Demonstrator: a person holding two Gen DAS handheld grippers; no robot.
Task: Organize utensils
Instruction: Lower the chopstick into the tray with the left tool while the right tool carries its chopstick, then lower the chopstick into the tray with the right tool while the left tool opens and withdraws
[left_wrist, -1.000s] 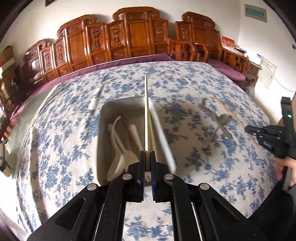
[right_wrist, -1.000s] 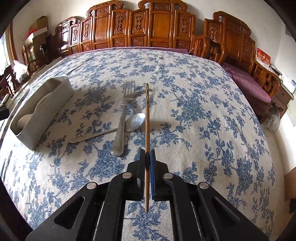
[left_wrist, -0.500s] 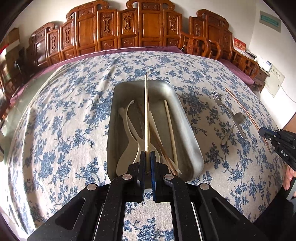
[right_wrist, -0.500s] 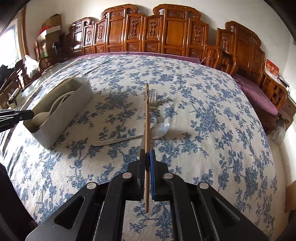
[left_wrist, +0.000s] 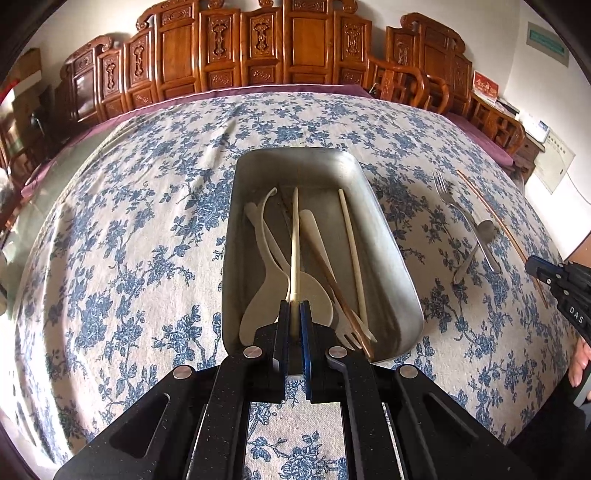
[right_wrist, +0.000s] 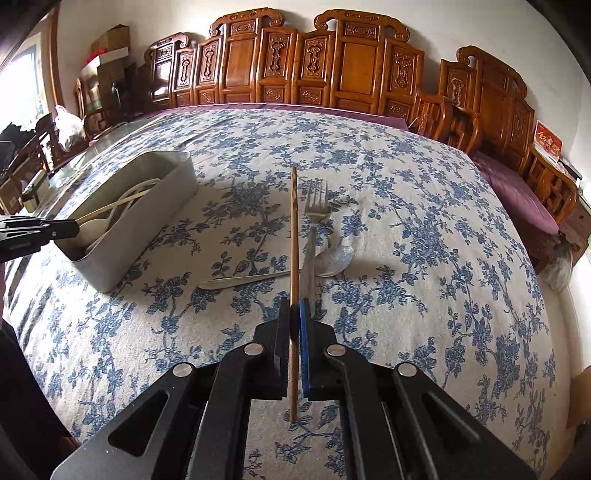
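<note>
My left gripper is shut on a pale chopstick and holds it lengthwise over the metal tray. The tray holds white spoons, another pale chopstick, a brown chopstick and a fork. My right gripper is shut on a brown wooden chopstick, above a metal fork and a metal spoon lying on the tablecloth. The tray lies to its left.
The table carries a blue floral cloth. Carved wooden chairs line the far side. The left gripper shows at the left edge of the right wrist view, the right gripper at the right edge of the left wrist view.
My left gripper has swung over the tray and come lower, with the pale chopstick now lying among the tray's utensils. My right gripper has shifted, still holding the brown chopstick.
</note>
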